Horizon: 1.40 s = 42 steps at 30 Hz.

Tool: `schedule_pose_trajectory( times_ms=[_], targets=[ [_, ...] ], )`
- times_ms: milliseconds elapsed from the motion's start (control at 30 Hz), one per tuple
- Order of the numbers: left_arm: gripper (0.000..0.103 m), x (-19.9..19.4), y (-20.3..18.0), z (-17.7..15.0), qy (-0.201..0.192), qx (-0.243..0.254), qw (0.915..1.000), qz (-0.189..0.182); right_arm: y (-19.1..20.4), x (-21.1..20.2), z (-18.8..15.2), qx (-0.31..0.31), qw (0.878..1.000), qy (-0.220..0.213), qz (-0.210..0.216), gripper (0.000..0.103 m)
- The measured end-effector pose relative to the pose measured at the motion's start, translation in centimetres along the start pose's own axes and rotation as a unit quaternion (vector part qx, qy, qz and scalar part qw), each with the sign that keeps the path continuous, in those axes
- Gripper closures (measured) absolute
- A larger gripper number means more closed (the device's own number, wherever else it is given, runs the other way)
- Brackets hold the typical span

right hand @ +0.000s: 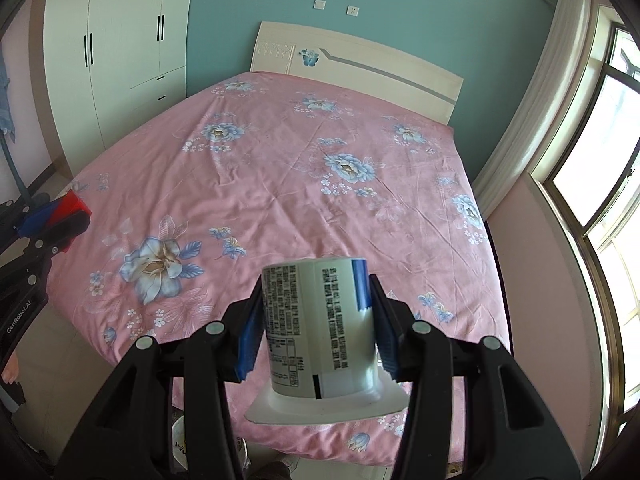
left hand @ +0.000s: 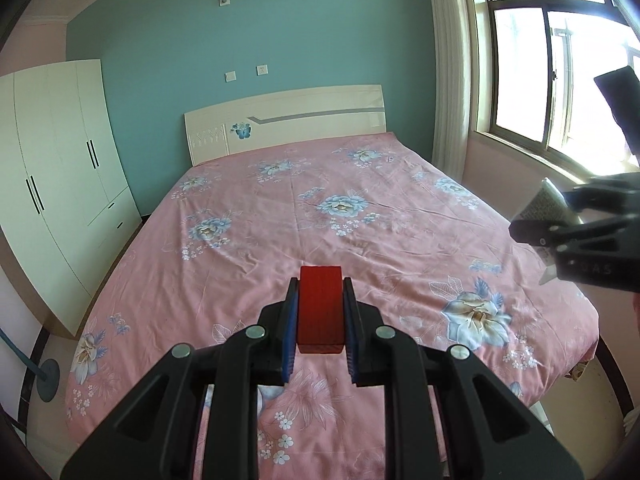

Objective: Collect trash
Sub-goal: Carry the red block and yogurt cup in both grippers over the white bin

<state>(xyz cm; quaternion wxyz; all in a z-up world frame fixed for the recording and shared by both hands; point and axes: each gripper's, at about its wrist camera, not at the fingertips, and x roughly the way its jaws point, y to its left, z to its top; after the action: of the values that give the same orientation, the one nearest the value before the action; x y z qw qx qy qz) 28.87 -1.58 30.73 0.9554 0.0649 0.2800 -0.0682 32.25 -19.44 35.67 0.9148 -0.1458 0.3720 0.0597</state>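
My left gripper (left hand: 320,286) is shut on a small red box (left hand: 320,312) and holds it above the near end of the pink flowered bed (left hand: 312,216). My right gripper (right hand: 318,292) is shut on a white yogurt cup (right hand: 320,328) with printed text and a blue stripe, held upside down with its rim flange toward me, over the bed's foot (right hand: 280,184). The right gripper also shows at the right edge of the left wrist view (left hand: 536,220), with the cup (left hand: 540,204) in it. The left gripper with the red box (right hand: 70,200) shows at the left edge of the right wrist view.
A white wardrobe (left hand: 60,184) stands left of the bed, a headboard (left hand: 288,120) against the teal wall, a window (left hand: 560,72) and curtain on the right. A fan base (left hand: 46,378) stands on the floor at left. A pale container (right hand: 180,444) sits below the bed's foot.
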Motion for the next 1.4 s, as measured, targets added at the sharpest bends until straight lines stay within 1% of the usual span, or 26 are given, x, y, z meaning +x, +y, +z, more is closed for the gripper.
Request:
schedule_pose_trajectory(
  times_ms=[133, 300, 467, 533, 700, 933, 1100, 1400],
  targets=[
    [0.081, -3.3, -0.2, -0.6, -0.01, 0.007, 0.9999, 0.0, 1.2, -4.0, -1.8, -0.008, 1.0, -0.014, 0.004, 0.054],
    [0.081, -6.5, -0.3, -2.1, -0.014, 0.019, 0.9997, 0.002, 2.7, -7.5, -4.6, -0.021, 0.999, -0.024, 0.016, 0.054],
    [0.081, -7.6, -0.7, -4.9, -0.001, 0.051, 0.9987, 0.007, 4.2, -9.2, -7.9, -0.036, 0.998, -0.027, 0.033, 0.054],
    [0.081, -7.7, -0.6, -6.1, 0.006, 0.055, 0.9985, 0.001, 4.7, -9.1, -9.3, -0.043, 0.998, -0.023, 0.036, 0.054],
    [0.081, -7.2, -0.7, -9.0, 0.028, 0.066, 0.9974, -0.011, 5.6, -7.9, -12.5, -0.053, 0.997, -0.001, 0.049, 0.054],
    [0.081, -5.8, -1.5, -13.4, 0.062, 0.083, 0.9943, -0.026, 6.9, -3.8, -16.9, -0.062, 0.994, 0.049, 0.075, 0.054],
    [0.081, -4.1, -2.4, -16.7, 0.093, 0.098, 0.9902, -0.033, 8.0, -1.0, -19.7, -0.064, 0.991, 0.075, 0.091, 0.054],
    [0.081, 0.0, -3.2, -22.4, 0.154, 0.099, 0.9818, -0.052, 9.7, 3.8, -24.3, -0.068, 0.983, 0.122, 0.117, 0.054]
  ],
)
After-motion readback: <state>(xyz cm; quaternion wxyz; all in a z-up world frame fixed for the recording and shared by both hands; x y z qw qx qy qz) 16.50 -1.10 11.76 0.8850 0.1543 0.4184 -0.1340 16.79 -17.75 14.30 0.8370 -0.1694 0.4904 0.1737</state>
